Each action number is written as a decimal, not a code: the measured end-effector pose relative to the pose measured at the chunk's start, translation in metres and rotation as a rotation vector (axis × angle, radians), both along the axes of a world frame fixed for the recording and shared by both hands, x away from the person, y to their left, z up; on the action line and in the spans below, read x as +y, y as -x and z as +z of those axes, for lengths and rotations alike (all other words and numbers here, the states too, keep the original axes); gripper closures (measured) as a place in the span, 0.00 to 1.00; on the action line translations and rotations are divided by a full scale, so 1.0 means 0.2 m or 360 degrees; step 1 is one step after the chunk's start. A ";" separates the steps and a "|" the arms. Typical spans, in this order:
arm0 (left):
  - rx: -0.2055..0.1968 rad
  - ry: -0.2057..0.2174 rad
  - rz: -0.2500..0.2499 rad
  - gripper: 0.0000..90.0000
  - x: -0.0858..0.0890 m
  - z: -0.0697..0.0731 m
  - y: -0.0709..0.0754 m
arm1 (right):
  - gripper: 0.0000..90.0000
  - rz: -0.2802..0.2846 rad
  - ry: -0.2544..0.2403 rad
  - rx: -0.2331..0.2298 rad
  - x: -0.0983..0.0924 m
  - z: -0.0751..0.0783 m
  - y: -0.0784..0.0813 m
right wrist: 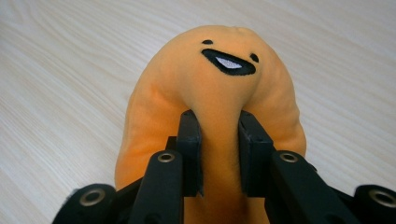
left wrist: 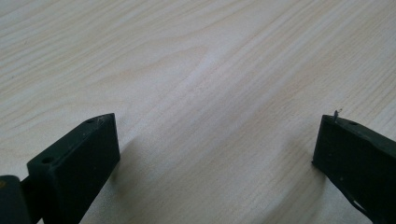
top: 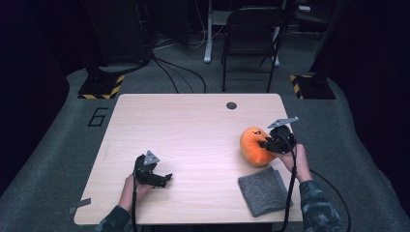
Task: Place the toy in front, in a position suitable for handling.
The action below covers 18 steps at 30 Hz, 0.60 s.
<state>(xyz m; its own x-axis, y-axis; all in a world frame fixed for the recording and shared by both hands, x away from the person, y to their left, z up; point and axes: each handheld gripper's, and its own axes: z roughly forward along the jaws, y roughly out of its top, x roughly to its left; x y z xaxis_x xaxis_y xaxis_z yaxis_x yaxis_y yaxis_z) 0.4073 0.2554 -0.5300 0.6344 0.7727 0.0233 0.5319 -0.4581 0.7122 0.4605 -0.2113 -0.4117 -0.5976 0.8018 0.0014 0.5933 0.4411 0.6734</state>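
Room: dark, grey carpet, black folding chair (top: pixel 251 34) past the far edge of the table (top: pixel 193 135).
High view, table: light wood, round hole (top: pixel 231 105) near far edge.
High view, plush: orange plush toy (top: pixel 255 145) with a stitched smiling face, right side of table, just beyond the grey cloth (top: pixel 263 190).
High view, right gripper (top: pixel 269 143): held against the plush from the right, grey plate on top, cable trailing back over the hand.
High view, left gripper (top: pixel 165 179): near front-left of table, well apart from plush and cloth.
Left gripper view: 2 black jaws spread wide, bare wood grain between them, nothing gripped.
Right gripper view: 2 jaws clamped on a fold of the plush below its face, fabric pinched and bulging either side; wood behind it.
Cloth: flat, front-right corner, untouched by either gripper.
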 end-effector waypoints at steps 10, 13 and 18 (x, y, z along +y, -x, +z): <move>0.0000 0.0000 0.0000 0.00 0.00 0.00 0.00 | 0.82 -0.0121 -0.0088 -0.0003 0.11 0.11 0.05; 0.0000 0.0000 0.0000 0.00 0.00 0.00 0.00 | 0.82 -0.0183 -0.0106 -0.0004 0.15 0.13 0.06; -0.0001 -0.0001 0.0000 0.00 0.00 0.00 0.00 | 0.82 -0.0235 -0.0132 -0.0016 0.20 0.16 0.08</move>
<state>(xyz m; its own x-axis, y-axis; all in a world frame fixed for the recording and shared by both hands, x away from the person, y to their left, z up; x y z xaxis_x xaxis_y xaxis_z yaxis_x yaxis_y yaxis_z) 0.4073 0.2555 -0.5301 0.6346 0.7725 0.0238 0.5315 -0.4585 0.7122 0.4454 -0.1714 -0.3796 -0.4735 0.8783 0.0656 0.6407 0.2923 0.7100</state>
